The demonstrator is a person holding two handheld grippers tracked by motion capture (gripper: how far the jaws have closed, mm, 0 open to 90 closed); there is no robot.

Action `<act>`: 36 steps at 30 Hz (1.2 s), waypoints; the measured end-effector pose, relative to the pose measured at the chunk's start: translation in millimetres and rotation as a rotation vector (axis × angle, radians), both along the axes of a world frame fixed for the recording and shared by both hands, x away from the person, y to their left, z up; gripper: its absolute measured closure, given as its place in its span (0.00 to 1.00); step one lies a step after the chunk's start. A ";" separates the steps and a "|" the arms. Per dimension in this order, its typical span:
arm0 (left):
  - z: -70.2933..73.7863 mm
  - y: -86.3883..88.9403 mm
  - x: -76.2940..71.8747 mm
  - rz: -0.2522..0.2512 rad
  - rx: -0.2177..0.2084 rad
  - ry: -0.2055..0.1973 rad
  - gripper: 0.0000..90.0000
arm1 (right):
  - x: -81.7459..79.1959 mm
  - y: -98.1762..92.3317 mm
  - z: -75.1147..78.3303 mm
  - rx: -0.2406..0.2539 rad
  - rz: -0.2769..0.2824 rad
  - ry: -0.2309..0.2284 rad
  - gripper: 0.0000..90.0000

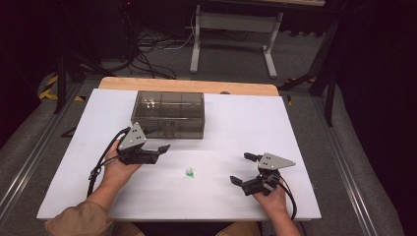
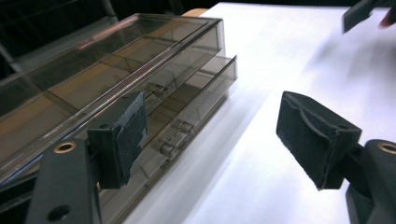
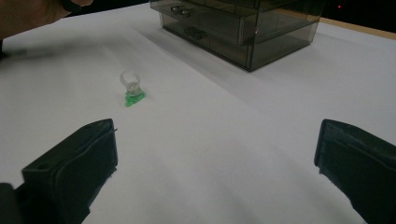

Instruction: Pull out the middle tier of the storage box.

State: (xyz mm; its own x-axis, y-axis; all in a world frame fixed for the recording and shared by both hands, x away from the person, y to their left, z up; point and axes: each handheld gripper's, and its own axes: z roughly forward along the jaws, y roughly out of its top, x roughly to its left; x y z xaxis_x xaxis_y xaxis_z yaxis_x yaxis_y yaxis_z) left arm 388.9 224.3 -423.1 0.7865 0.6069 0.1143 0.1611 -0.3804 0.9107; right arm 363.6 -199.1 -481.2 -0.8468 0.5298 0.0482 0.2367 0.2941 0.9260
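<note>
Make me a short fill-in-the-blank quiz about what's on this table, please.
1. The small ring on the table has a ____ ornament.
2. The smoky drawer box has one drawer pulled slightly ____.
3. The ring lies ____ the left gripper and the right gripper.
4. Both grippers' jaws stand ____, holding nothing.

Missing words: green; open; between; open
</note>
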 end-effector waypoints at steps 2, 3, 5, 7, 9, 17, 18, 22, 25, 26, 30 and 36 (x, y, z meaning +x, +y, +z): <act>0.4 3.4 2.7 -0.008 -0.044 0.030 0.30 | 0.0 0.0 0.0 -0.001 0.000 0.000 0.00; 0.5 5.8 4.9 -0.014 -0.066 0.048 0.31 | 0.0 0.1 -0.1 -0.001 -0.001 0.001 0.00; 0.4 10.7 8.6 -0.029 -0.113 0.084 0.31 | -0.1 -0.1 0.0 -0.001 -0.005 -0.002 0.00; 0.4 13.3 10.4 -0.034 -0.140 0.099 0.31 | 0.1 -0.3 0.0 0.000 -0.006 0.001 0.00; 0.8 14.7 11.2 -0.034 -0.150 0.101 0.30 | -0.1 -0.2 0.1 0.001 -0.006 0.000 0.00; -0.8 9.5 17.1 -0.063 -0.157 0.160 0.15 | -0.1 -0.4 0.3 -0.002 -0.010 -0.004 0.00; -0.3 7.3 16.7 -0.060 -0.134 0.162 0.15 | -0.2 -0.5 0.3 -0.002 -0.010 -0.004 0.00; 1.0 5.8 17.1 -0.067 -0.132 0.166 0.10 | -0.4 -0.7 0.5 -0.002 -0.010 -0.005 0.00; 4.0 5.9 18.0 -0.069 -0.112 0.168 0.10 | -0.7 -0.7 0.6 0.000 -0.011 -0.005 0.00; 5.0 6.3 18.0 -0.073 -0.099 0.162 0.10 | -0.7 -0.7 0.6 -0.001 -0.010 -0.006 0.00; 8.4 8.5 18.6 -0.133 -0.057 0.149 0.10 | -0.9 -0.6 0.7 -0.002 -0.010 -0.009 0.00; 13.8 4.0 18.3 -0.181 0.033 0.135 0.24 | -1.2 -0.4 0.7 -0.003 -0.007 -0.009 0.00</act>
